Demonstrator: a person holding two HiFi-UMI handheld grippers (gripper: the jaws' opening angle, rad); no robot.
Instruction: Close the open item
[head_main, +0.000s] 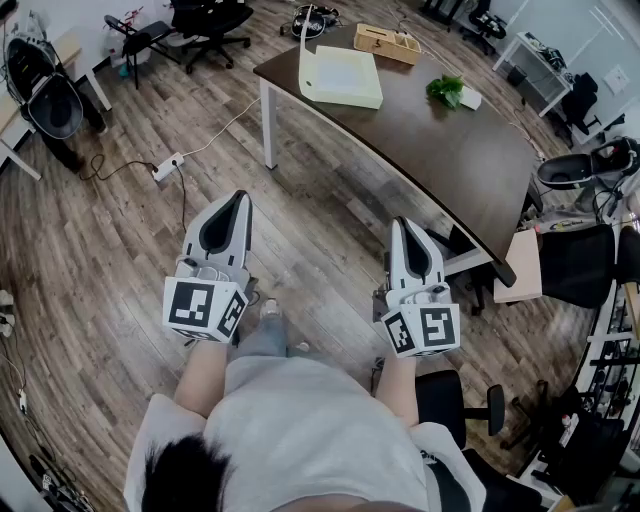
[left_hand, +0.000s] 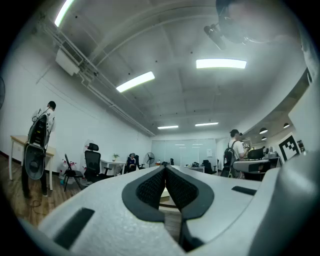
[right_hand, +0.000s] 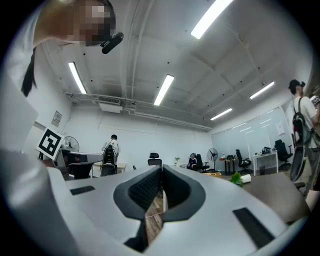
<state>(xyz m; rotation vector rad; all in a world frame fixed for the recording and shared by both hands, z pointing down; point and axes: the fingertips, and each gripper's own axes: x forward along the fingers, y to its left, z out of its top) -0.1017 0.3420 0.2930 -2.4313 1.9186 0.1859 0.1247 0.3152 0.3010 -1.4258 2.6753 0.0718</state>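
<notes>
- Left gripper (head_main: 238, 198): its jaws are lying together with nothing between them. It is being carried about level in front of the person, probably because nothing is within reach yet.
- Right gripper (head_main: 401, 224): its jaws are also meeting, and it is holding nothing. It is running parallel to the left one, and both are pointing toward the table.
- Case (head_main: 340, 78): pale, with its lid standing upright along the left side. It is sitting at the table's near-left corner, well apart from both grippers. This is probably the open item, and closing it is not yet under way.
- Table (head_main: 460, 150): dark top on white legs. It is also carrying a wooden box (head_main: 386, 43) and a plant (head_main: 445, 90) farther back.
- Room: a wood-plank floor (head_main: 100, 250) is running throughout. A power strip (head_main: 167, 166) is lying near the table leg, and a chair (head_main: 210, 20) is standing beyond.
</notes>
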